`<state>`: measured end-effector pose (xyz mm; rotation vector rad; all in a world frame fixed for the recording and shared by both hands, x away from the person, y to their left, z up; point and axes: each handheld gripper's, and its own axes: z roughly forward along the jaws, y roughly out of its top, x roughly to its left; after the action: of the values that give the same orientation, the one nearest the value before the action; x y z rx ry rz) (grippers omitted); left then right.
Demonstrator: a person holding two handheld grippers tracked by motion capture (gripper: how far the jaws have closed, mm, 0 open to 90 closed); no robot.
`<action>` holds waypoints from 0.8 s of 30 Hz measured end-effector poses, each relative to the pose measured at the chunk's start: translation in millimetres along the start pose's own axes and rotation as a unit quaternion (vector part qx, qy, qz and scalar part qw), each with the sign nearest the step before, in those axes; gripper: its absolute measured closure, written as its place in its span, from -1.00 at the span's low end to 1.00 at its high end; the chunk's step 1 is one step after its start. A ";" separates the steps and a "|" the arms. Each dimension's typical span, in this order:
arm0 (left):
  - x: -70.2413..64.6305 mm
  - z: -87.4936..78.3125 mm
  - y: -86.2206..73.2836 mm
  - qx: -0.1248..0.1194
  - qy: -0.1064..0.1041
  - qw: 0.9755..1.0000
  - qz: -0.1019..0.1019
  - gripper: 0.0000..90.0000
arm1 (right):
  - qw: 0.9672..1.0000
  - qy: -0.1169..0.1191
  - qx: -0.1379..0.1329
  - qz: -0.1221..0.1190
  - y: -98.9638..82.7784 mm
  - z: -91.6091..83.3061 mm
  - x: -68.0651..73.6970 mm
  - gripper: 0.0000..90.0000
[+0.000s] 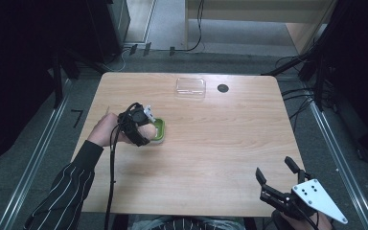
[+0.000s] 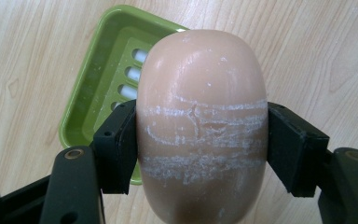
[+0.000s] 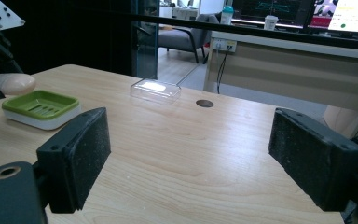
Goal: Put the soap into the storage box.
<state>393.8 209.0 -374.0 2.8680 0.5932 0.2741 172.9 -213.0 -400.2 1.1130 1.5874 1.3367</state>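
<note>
- Left tongs (image 1: 146,125) at 9 o'clock on the light wood-grain bench (image 1: 211,153), clamped on a peach-coloured oval bar of soap (image 2: 201,126); both black pads press its sides.
- Soap surface has white scuff streaks across the middle, seen in the left gripper view.
- Soap is held over the near edge of a green rectangular plastic soap dish (image 2: 103,74) with slotted drain holes; cannot tell whether the soap touches it.
- In the high view the dish (image 1: 159,129) sits just right of the left tongs, left of bench centre.
- From the right gripper view the dish (image 3: 41,108) has a green top on a white base, at 10 o'clock, with the soap (image 3: 14,84) just beside its left end.
- Right tongs (image 1: 277,173) at 5 o'clock near the bench edge, jaws spread wide, nothing between them; grey three-cornered plate on top.
- Clear rectangular plastic lid (image 1: 190,87) lies at 12 o'clock near the far edge, well apart from the dish.
- Small dark round hole (image 1: 223,88) in the bench just right of the lid.
- Striped sleeve (image 1: 67,191) on the left forearm at 7 o'clock.
</note>
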 end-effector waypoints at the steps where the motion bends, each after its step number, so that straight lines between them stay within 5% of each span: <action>1: 0.4 0.1 0.2 -0.001 0.000 1.000 -0.003 -0.26 | 1.000 -0.001 -0.001 -0.001 0.1 0.2 0.0 -0.71; 24: 13.4 4.5 5.7 0.000 0.007 1.000 0.024 -0.26 | 1.000 0.000 0.001 -0.003 0.6 0.2 1.2 -0.71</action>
<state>409.0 208.6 -375.1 2.8849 0.5276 0.3018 172.8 -211.7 -399.7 1.1086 1.5909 1.3303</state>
